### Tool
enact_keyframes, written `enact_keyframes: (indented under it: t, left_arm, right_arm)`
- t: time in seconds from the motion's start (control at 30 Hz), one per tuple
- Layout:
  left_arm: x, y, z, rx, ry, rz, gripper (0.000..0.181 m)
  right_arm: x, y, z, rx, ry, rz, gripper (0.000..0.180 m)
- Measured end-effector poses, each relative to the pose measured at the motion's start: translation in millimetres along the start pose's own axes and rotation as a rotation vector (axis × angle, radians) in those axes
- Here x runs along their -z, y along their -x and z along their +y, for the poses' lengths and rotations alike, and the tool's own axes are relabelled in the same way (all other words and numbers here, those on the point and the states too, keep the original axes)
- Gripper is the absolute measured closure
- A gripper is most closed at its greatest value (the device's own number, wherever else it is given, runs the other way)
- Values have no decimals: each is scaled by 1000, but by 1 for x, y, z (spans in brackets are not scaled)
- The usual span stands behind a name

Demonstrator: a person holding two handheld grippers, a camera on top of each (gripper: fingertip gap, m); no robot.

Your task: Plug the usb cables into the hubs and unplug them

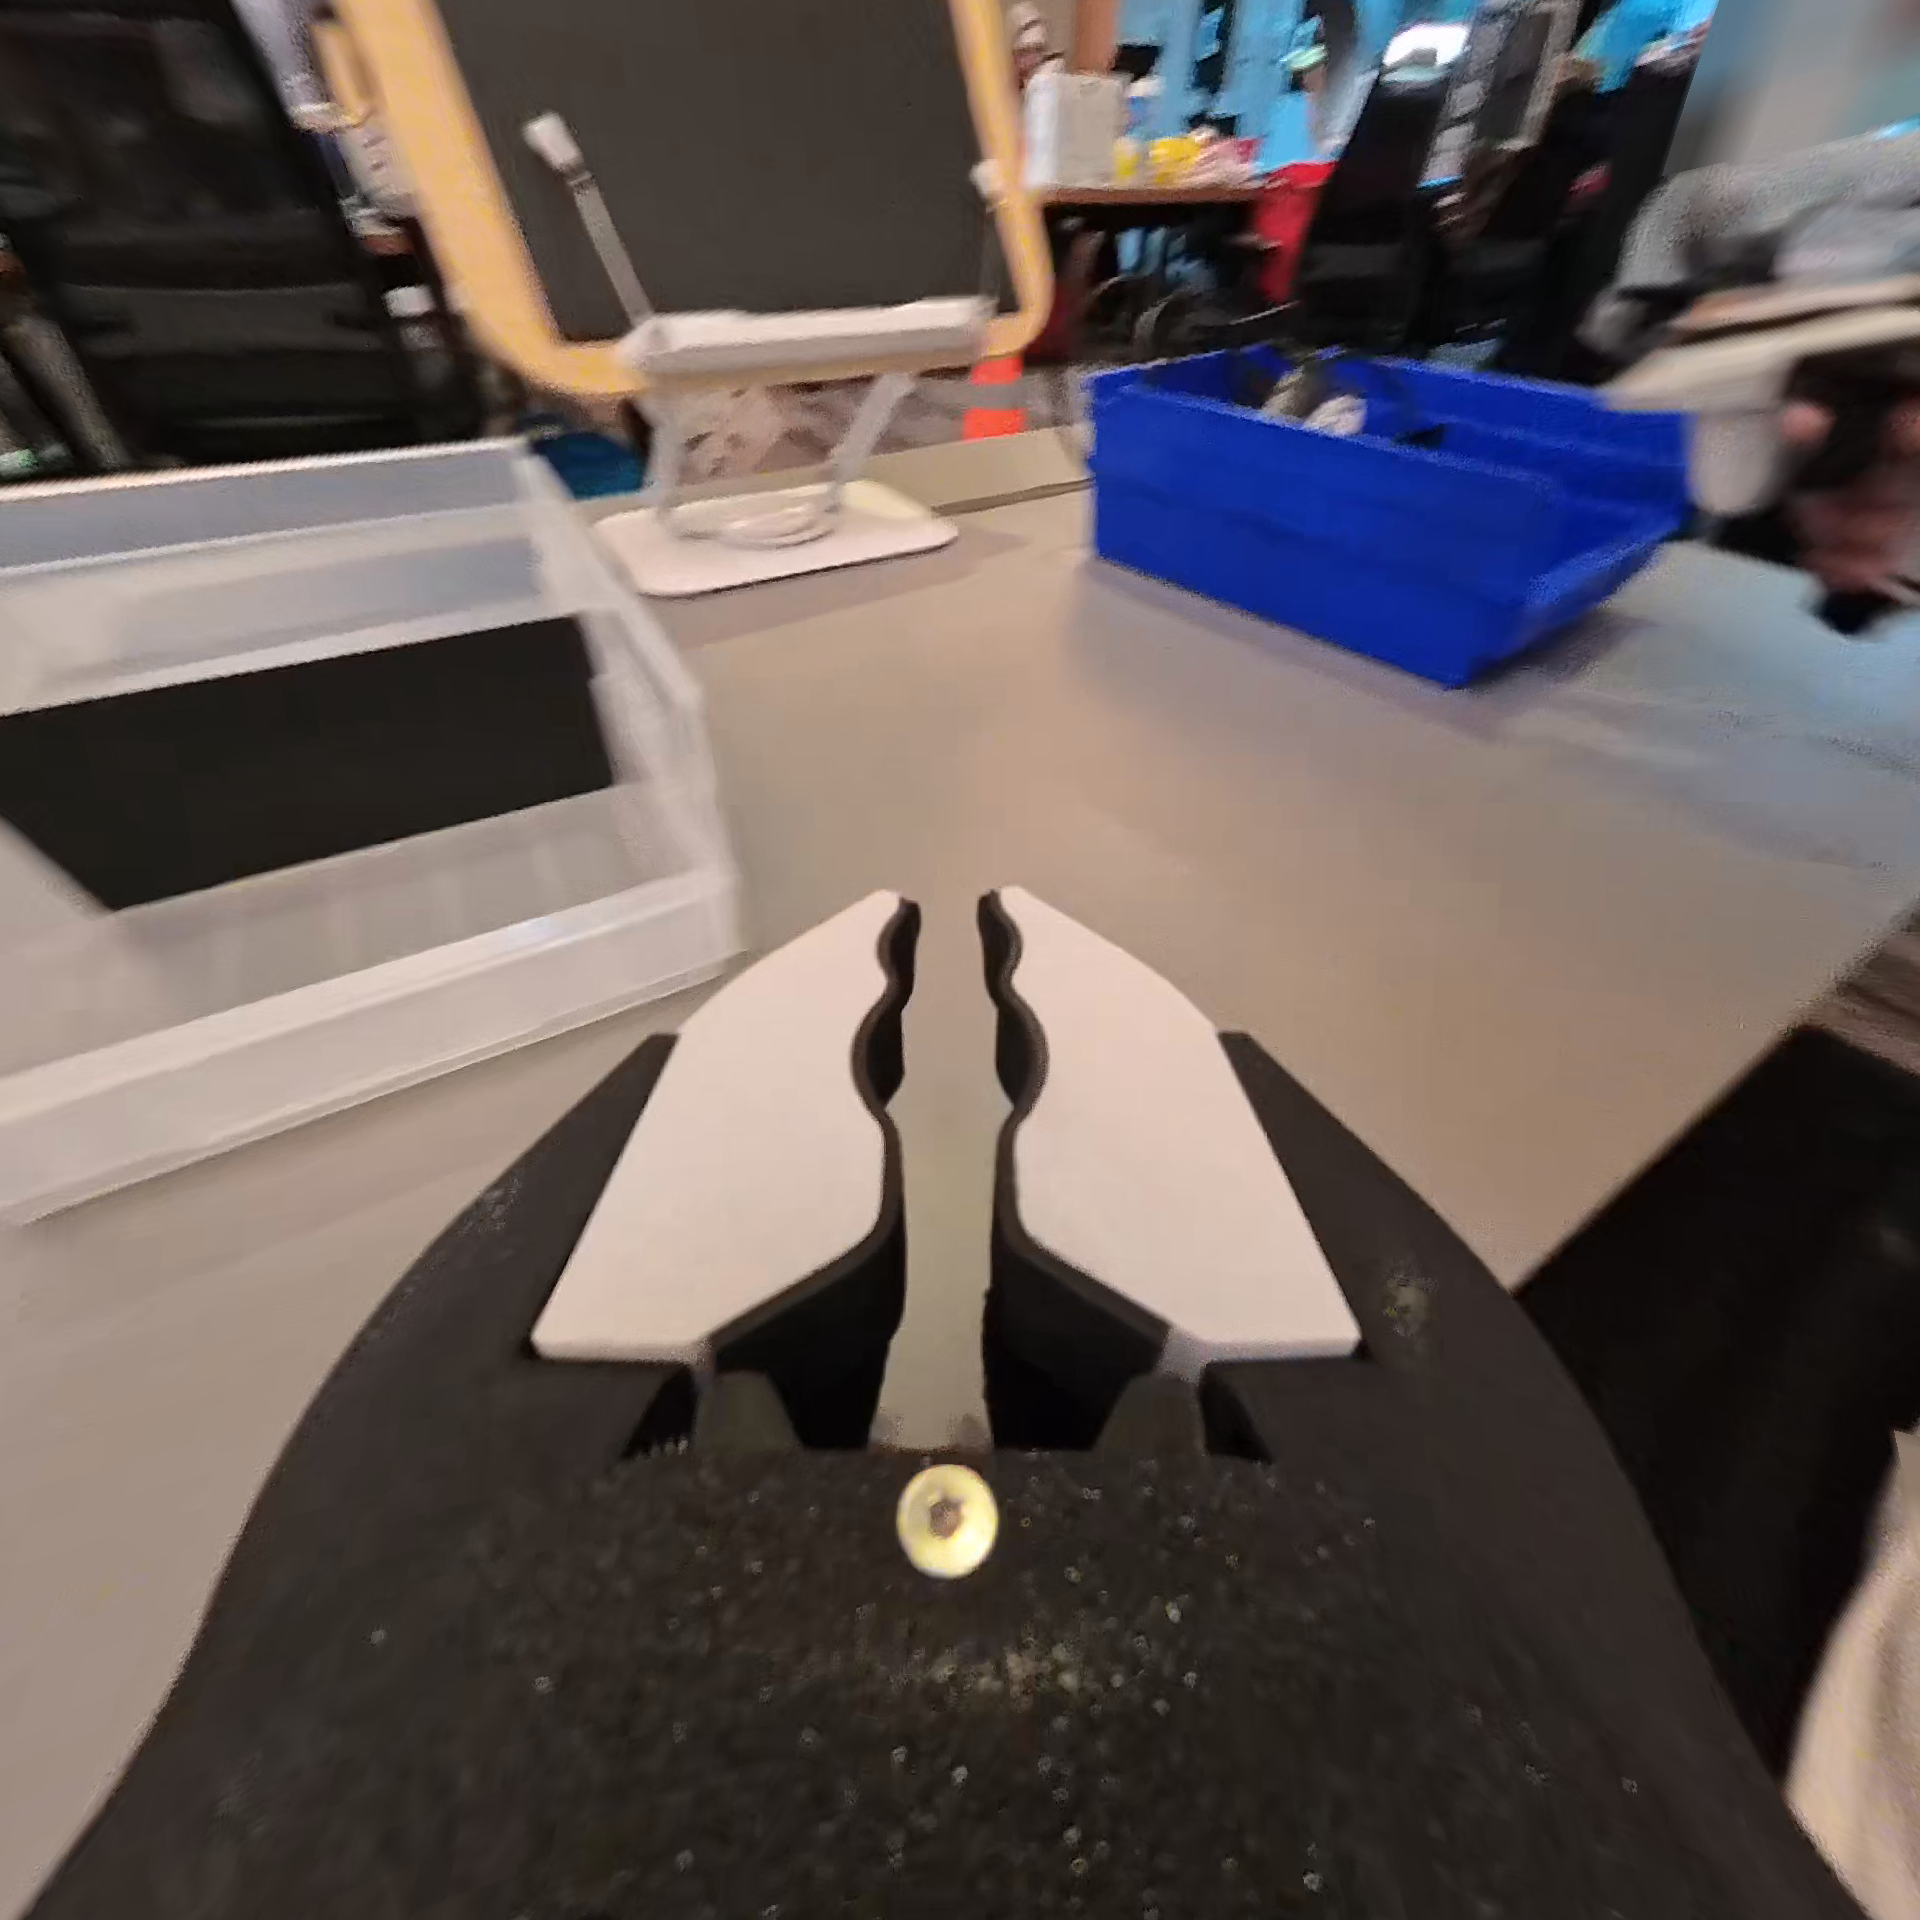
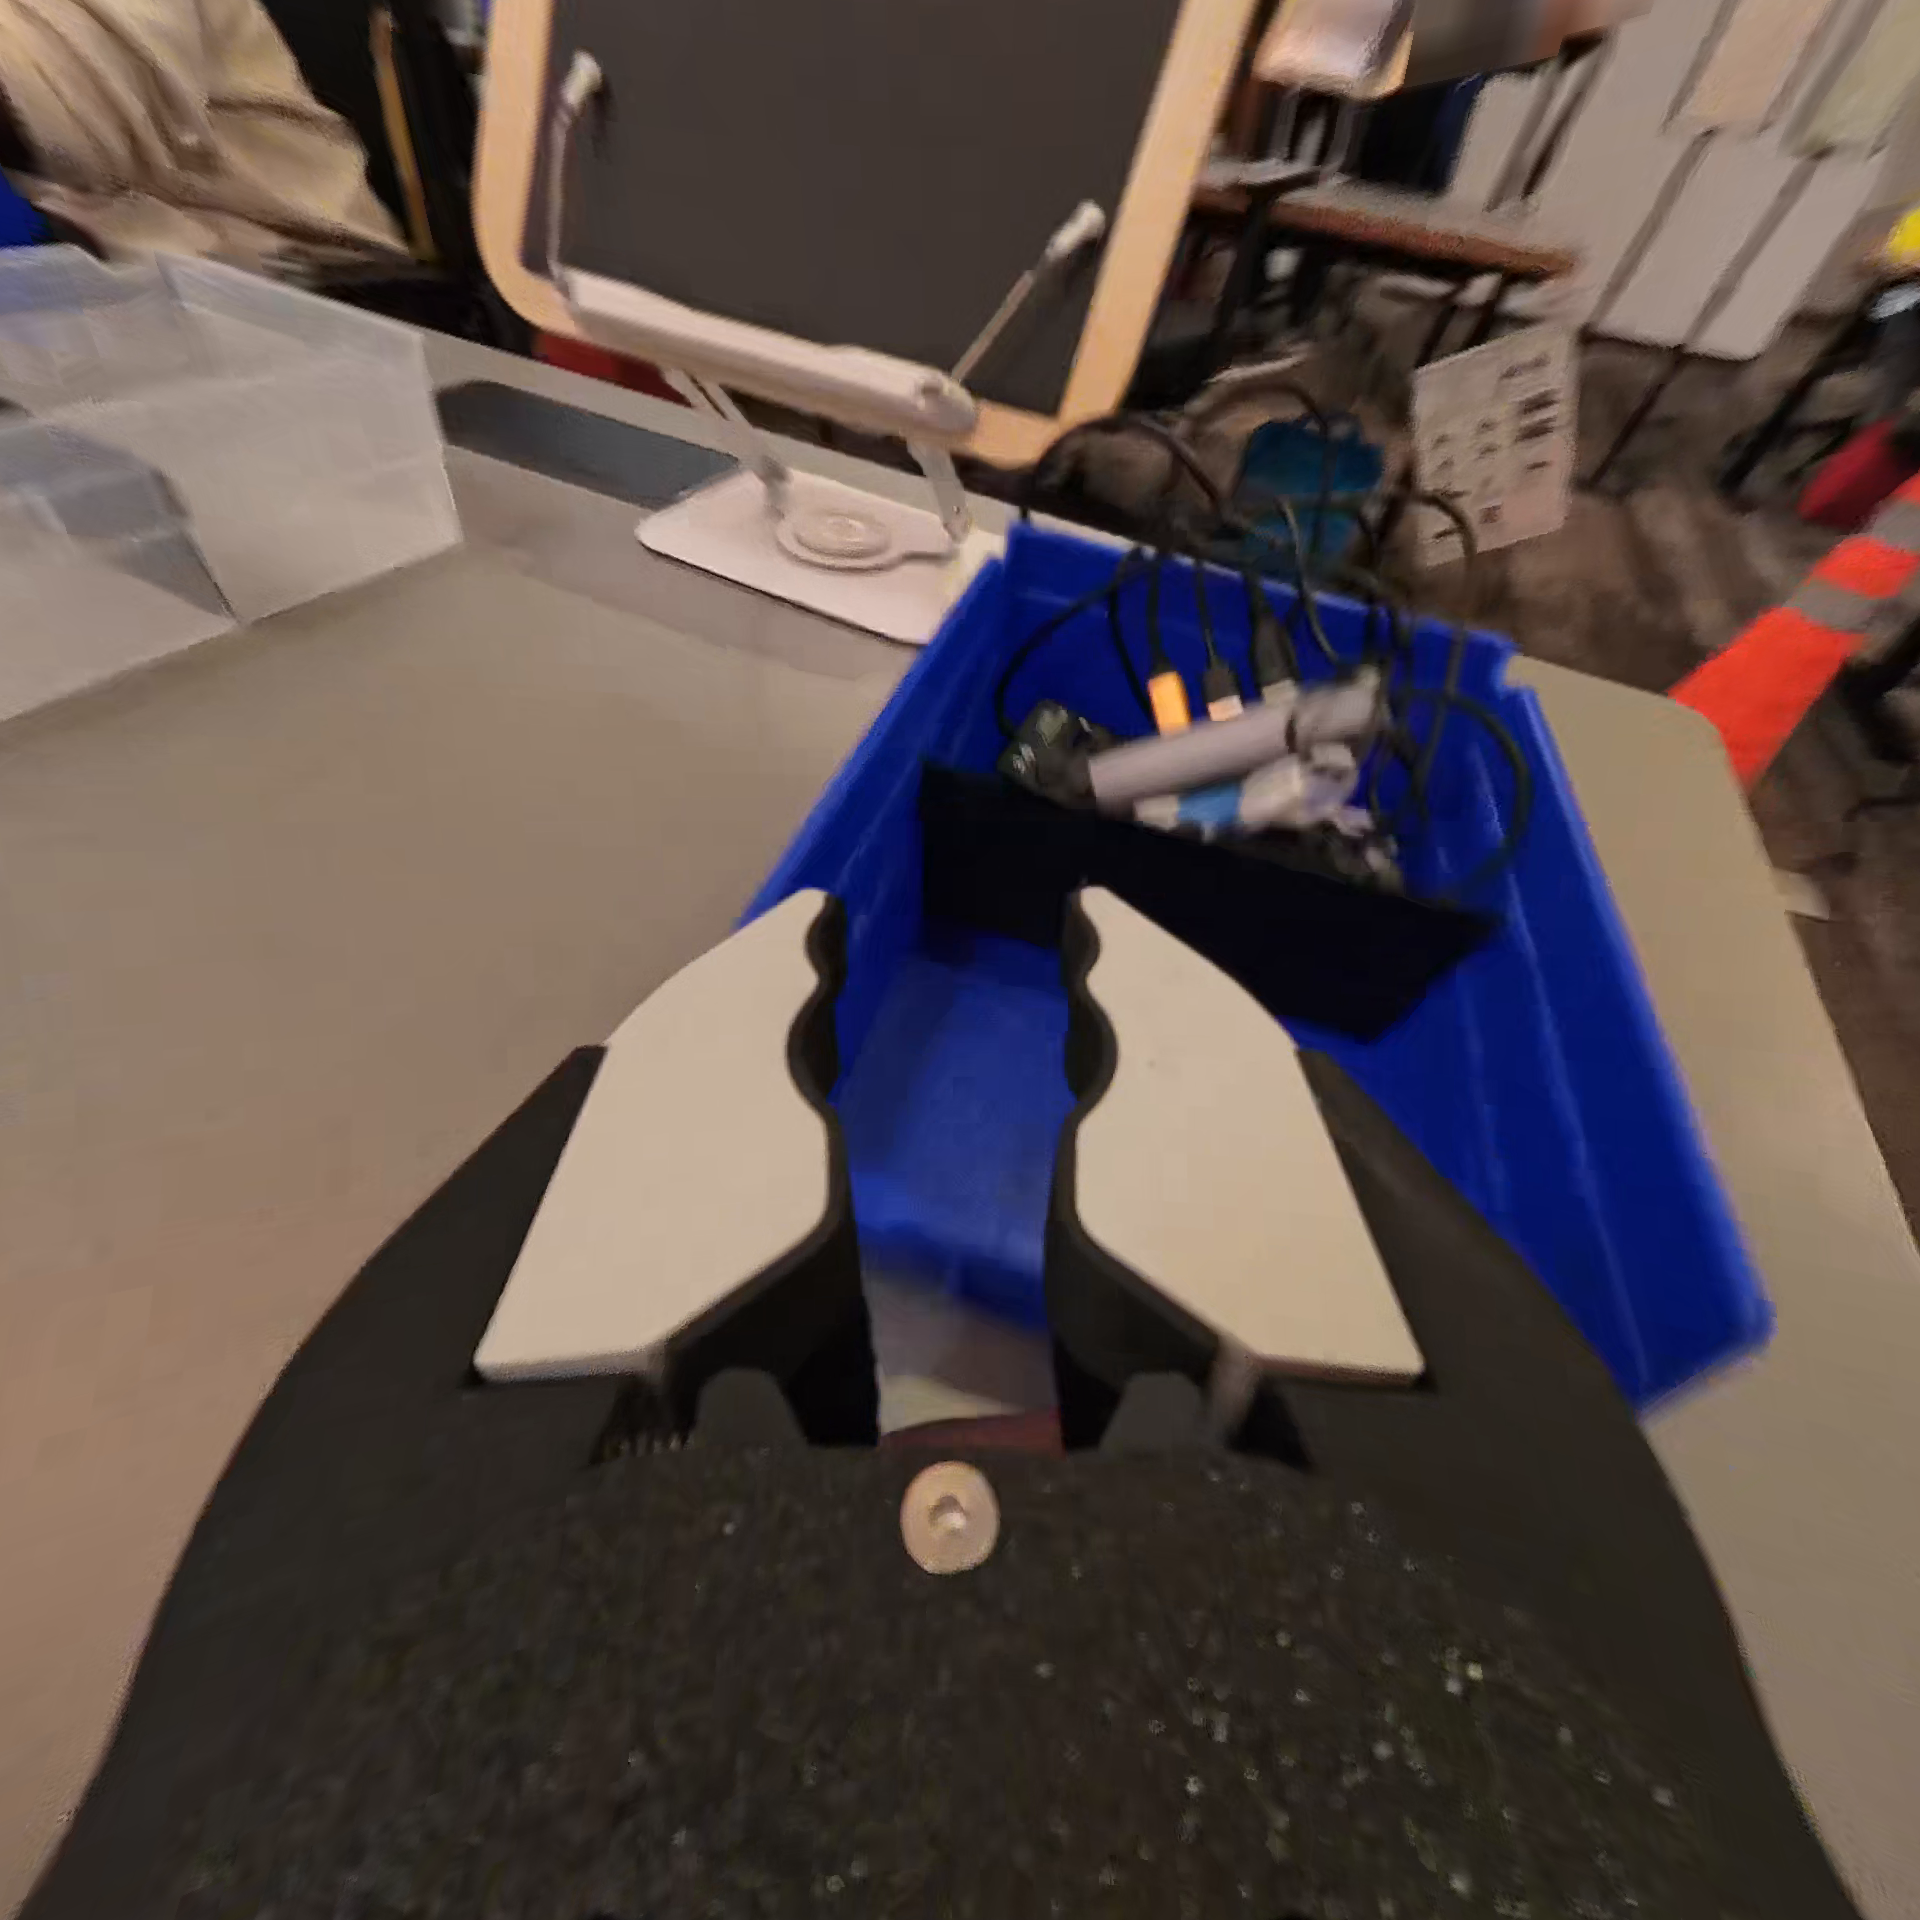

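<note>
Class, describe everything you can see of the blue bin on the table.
The blue bin looks like moulded plastic, open-topped, with stepped, ridged walls. It sits on the grey table, beside the white base of a stand. A black divider crosses it; the far compartment holds grey hubs with black cables plugged in, and the near compartment looks empty. The open right gripper hovers over its near end without touching.

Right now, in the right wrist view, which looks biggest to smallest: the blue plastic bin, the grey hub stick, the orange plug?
1. Blue plastic bin
2. Grey hub stick
3. Orange plug

All sit close together, so nearness barely matters.
</note>
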State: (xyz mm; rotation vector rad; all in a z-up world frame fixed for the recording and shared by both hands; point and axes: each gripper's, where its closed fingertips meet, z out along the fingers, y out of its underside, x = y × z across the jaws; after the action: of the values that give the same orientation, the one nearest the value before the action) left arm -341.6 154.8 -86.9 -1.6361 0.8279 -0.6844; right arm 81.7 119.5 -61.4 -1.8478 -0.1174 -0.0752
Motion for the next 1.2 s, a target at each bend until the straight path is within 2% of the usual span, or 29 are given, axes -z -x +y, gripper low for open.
enact_keyframes:
  t: [0.1,0.2,0.3,0.47,0.63,1.2]
  left_arm:
    - [8,56,16,42,74,-165,161]
    - [15,97,26,152,104,-277,156]
    - [11,116,40,226,174,-341,156]
    - [-11,105,55,172,289,-380,154]
    - [-12,104,47,88,277,-418,154]
    - [-5,115,50,55,290,-443,154]
  right_arm:
    - [30,-4,50,-26,-23,198,144]
    - [40,-8,62,-41,18,217,141]
    - [39,-15,74,-70,48,219,141]
    - [49,-20,86,-167,70,190,140]
    - [62,-28,91,-213,71,209,142]
    - [62,-24,93,-139,111,238,142]
